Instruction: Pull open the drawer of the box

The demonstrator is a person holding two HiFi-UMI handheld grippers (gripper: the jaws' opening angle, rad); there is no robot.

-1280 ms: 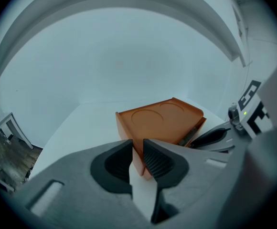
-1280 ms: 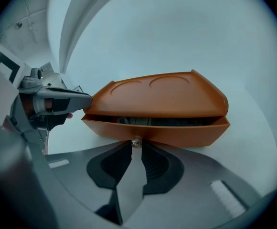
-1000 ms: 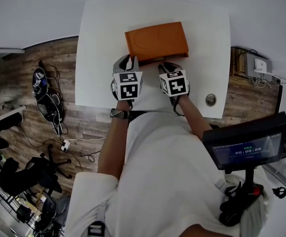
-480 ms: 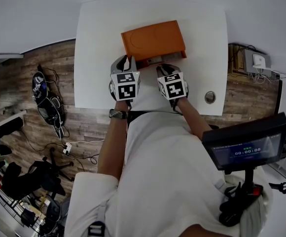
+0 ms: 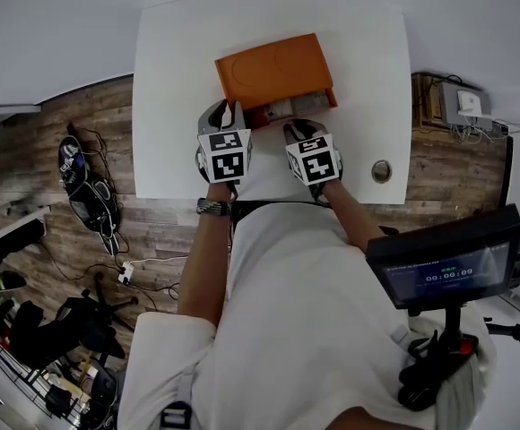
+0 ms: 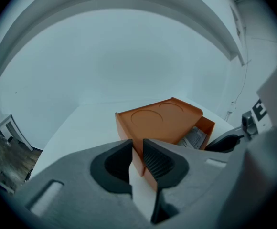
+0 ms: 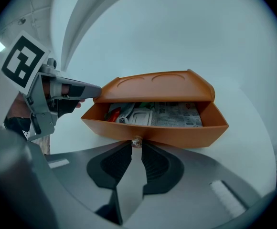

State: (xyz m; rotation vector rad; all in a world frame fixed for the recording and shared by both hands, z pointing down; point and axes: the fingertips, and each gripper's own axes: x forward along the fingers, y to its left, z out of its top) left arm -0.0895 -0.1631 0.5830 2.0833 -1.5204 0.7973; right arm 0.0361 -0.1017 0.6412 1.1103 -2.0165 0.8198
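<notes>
An orange box (image 5: 273,68) (image 6: 160,123) (image 7: 153,87) lies on the white table (image 5: 170,79). Its drawer (image 5: 282,108) (image 7: 176,132) stands partly pulled out toward me, with papers, a white packet and a red item inside. My right gripper (image 5: 298,125) (image 7: 136,147) is shut on the small knob (image 7: 136,141) at the middle of the drawer's front. My left gripper (image 5: 230,113) (image 6: 137,149) sits at the box's near left corner, its jaws closed narrowly on that corner edge.
A round grommet (image 5: 382,171) sits in the table near its front right edge. To the right stands a monitor (image 5: 453,258) on a stand. Cables and gear (image 5: 90,186) lie on the wooden floor to the left.
The drawer has come further out of the box toward me, so its contents show more. The left gripper has stayed at the box's corner.
</notes>
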